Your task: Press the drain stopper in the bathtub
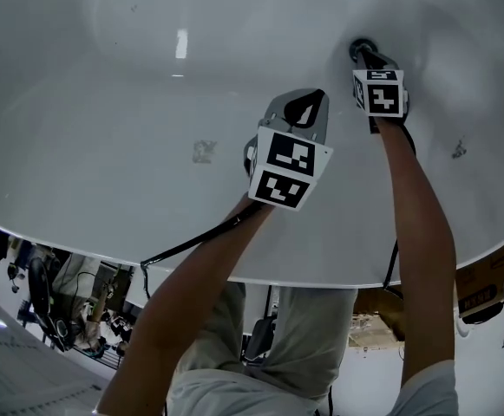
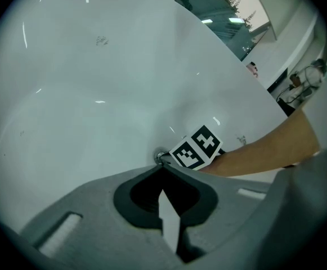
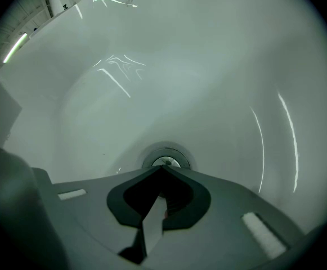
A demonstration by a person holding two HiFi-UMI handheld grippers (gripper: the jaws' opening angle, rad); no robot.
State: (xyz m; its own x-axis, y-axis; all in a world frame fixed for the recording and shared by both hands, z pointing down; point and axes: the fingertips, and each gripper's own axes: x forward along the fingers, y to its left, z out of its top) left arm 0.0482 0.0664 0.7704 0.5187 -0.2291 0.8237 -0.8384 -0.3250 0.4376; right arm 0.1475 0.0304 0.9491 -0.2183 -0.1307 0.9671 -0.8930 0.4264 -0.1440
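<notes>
The round metal drain stopper (image 3: pixel 166 161) sits at the bottom of the white bathtub (image 1: pixel 147 102). In the head view it shows as a dark ring (image 1: pixel 358 49) at the upper right. My right gripper (image 3: pixel 163 167) is shut, its joined tips right at the stopper's near rim; contact cannot be told. My left gripper (image 1: pixel 321 94) is shut and empty, hovering over the tub floor to the left of the right one. In the left gripper view the stopper (image 2: pixel 159 156) peeks out just past my left gripper (image 2: pixel 163 165), beside the right gripper's marker cube (image 2: pixel 198 147).
The tub's curved front rim (image 1: pixel 321 277) runs under both forearms. A black cable (image 1: pixel 191 244) trails from the left gripper over the rim. Room clutter (image 1: pixel 61 302) lies beyond the rim at lower left, and a small mark (image 1: pixel 202 151) is on the tub floor.
</notes>
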